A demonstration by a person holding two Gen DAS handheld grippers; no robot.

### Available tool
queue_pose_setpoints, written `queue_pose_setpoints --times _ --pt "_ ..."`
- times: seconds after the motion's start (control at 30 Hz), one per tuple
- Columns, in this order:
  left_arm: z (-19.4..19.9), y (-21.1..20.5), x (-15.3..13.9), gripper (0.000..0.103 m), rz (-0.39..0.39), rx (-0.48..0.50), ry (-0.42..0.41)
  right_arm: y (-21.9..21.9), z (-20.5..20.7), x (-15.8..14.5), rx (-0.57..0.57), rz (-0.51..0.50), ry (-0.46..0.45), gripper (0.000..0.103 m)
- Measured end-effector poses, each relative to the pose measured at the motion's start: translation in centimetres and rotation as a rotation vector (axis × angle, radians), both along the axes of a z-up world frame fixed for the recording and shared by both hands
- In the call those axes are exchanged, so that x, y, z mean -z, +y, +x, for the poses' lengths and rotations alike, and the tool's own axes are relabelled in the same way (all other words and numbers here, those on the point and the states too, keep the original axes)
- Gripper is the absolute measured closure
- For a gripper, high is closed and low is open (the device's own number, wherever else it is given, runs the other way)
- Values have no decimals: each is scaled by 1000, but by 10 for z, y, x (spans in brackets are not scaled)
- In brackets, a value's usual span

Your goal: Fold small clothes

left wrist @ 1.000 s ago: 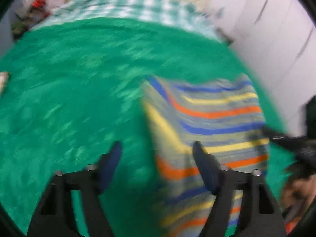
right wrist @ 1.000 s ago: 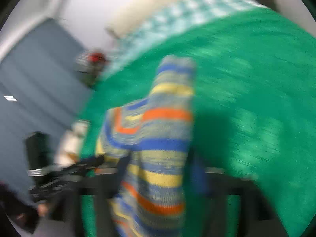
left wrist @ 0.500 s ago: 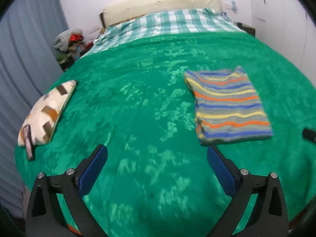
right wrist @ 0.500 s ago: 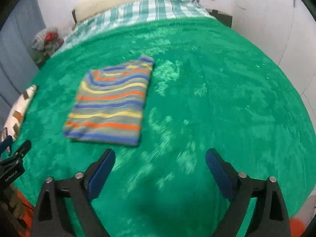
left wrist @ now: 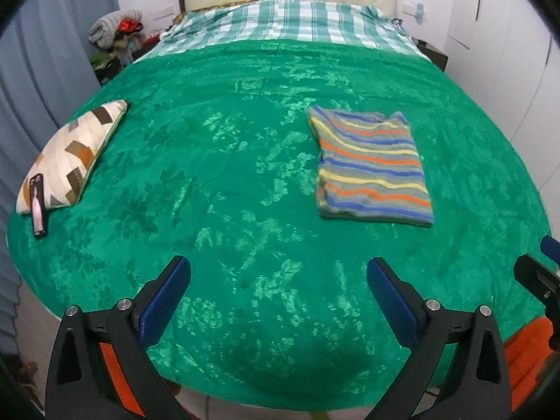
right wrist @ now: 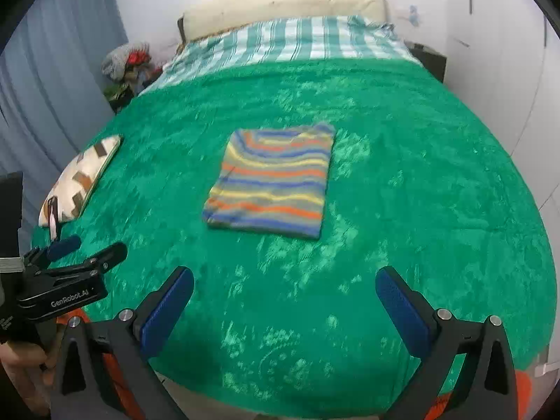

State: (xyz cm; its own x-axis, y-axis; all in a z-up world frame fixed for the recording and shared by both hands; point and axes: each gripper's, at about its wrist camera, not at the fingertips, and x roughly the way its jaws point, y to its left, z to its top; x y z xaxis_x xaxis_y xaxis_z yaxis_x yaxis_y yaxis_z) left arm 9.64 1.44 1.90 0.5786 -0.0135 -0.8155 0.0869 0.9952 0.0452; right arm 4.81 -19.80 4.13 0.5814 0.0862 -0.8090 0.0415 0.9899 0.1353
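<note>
Left wrist view — green blanket, folded striped garment, patterned pillow

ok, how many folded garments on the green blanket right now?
1. The striped garment lies folded flat mid-bed on the green blanket. The clothes heap beside the headboard is off the bed; more may be hidden there.
</note>
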Motion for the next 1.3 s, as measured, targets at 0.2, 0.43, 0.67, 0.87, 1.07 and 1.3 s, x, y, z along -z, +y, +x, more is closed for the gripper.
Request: queue_pose_setpoints --times 0.2,0.43,0.67,0.87,1.07,1.3 --pt "-3 1 -3 1 -2 2 -8 8 -2 -2 17 -76 19 0" --pt "-8 -2 -12 0 -15 29 -30 12 -5 -2 18 -127 40 0" --pt "-10 -11 -15 0 33 34 -17 17 -7 -10 15 -131 34 0" --pt "-11 -11 -19 0 47 18 -15 18 -10 -14 38 -128 48 0" --pt "-12 -12 -27 0 66 1 1 20 -11 -24 44 -136 46 0" --pt "-14 -17 -34 1 71 11 -15 23 -14 -29 55 -161 47 0"
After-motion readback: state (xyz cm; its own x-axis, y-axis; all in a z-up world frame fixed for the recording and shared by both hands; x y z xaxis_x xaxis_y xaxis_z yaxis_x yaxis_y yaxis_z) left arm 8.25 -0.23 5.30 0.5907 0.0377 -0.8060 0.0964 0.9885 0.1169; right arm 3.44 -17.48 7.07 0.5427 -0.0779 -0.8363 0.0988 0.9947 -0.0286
